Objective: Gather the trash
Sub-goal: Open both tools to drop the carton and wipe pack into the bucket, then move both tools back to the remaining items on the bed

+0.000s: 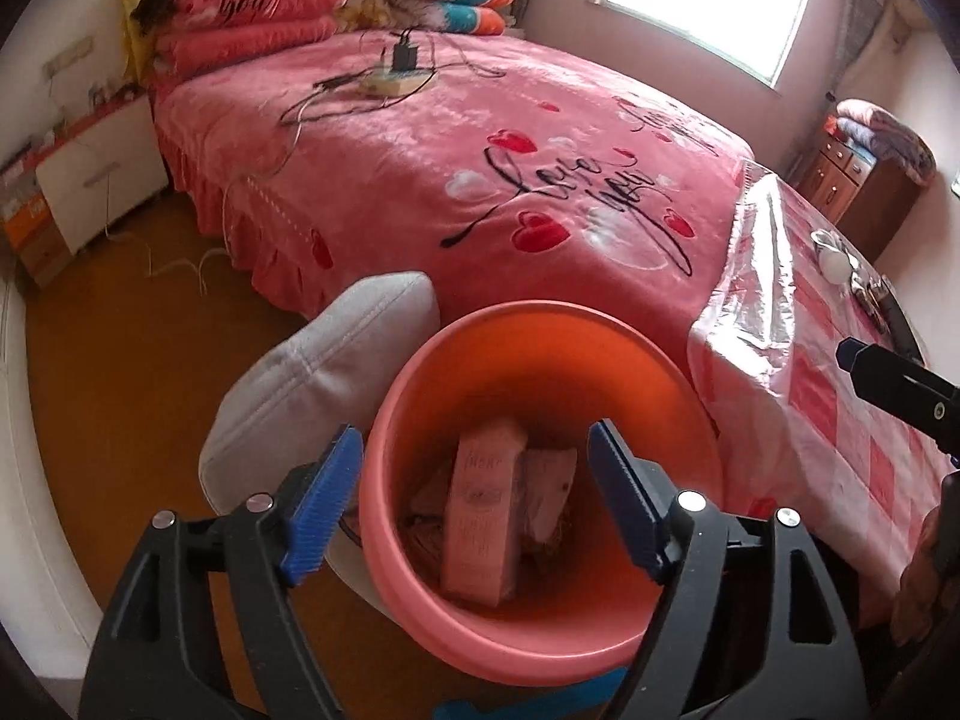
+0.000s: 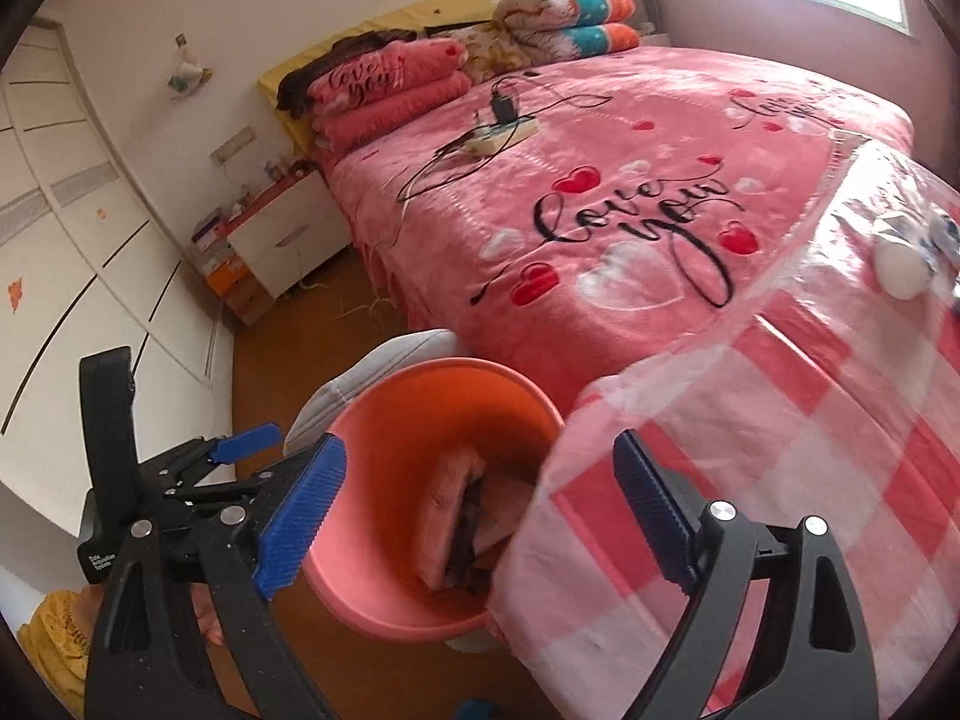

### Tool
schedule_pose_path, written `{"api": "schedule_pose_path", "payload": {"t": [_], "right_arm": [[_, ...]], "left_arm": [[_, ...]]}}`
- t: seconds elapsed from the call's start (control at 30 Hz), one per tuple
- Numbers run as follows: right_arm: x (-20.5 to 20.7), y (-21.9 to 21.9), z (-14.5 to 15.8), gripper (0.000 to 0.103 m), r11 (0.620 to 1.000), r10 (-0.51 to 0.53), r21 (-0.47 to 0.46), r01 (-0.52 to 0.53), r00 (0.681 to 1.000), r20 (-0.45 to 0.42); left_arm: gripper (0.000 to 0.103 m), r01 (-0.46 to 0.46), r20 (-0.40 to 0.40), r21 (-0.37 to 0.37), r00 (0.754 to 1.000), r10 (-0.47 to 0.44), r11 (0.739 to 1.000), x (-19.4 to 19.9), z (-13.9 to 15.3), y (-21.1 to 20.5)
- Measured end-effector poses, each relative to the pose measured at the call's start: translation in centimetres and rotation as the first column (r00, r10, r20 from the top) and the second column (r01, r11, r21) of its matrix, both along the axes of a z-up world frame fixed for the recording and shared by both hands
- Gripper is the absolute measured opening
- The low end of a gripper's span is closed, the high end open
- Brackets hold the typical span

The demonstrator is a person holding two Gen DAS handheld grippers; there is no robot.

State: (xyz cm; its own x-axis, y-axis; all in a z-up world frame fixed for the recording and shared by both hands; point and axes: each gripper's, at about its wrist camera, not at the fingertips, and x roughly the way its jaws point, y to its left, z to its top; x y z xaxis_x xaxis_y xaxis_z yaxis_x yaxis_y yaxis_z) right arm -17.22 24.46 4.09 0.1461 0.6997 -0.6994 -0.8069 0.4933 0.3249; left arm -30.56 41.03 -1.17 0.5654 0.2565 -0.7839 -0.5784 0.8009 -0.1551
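Observation:
A pink plastic bin [image 1: 414, 420] stands on the floor between the bed and a table; it also shows in the right wrist view [image 2: 384, 540]. Inside lie a pink carton [image 1: 480, 516] and other pale wrappers [image 1: 549, 492]; the carton also shows in the right wrist view [image 2: 447, 498]. My left gripper [image 1: 474, 504] is open and empty, hovering just above the bin's mouth. My right gripper [image 2: 480, 516] is open and empty above the bin's right side and the table edge. White crumpled trash [image 2: 900, 264] lies on the table; it also shows in the left wrist view [image 1: 837, 261].
A table with a pink checked plastic cloth [image 2: 780, 450] is on the right. A grey cushion seat [image 1: 312, 384] stands left of the bin. A bed with a pink blanket [image 1: 456, 144] carries a power strip and cables [image 1: 396, 81]. A white nightstand [image 1: 96, 180] stands far left.

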Motion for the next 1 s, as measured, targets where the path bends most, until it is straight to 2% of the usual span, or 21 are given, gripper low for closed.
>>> {"api": "schedule_pose_path", "payload": {"t": [0.33, 0.67, 1.0], "right_arm": [[0.8, -4.6, 0.5, 0.093, 0.995, -0.096, 0.023, 0.095, 0.993, 0.065], [2.1, -9.2, 0.2, 0.094, 0.981, -0.183, 0.071, 0.179, 0.982, 0.052], [3.8, -13.8, 0.2, 0.094, 0.961, -0.243, 0.134, 0.241, 0.970, 0.001]], "left_arm": [[0.081, 0.077, 0.008, 0.072, 0.997, -0.077, 0.994, 1.5, 1.8, -2.6], [0.081, 0.163, 0.007, 0.136, 0.986, -0.165, 0.977, 3.7, 3.9, -6.0], [0.081, 0.246, -0.015, 0.147, 0.969, -0.247, 0.958, 6.2, 4.8, -9.7]]}}
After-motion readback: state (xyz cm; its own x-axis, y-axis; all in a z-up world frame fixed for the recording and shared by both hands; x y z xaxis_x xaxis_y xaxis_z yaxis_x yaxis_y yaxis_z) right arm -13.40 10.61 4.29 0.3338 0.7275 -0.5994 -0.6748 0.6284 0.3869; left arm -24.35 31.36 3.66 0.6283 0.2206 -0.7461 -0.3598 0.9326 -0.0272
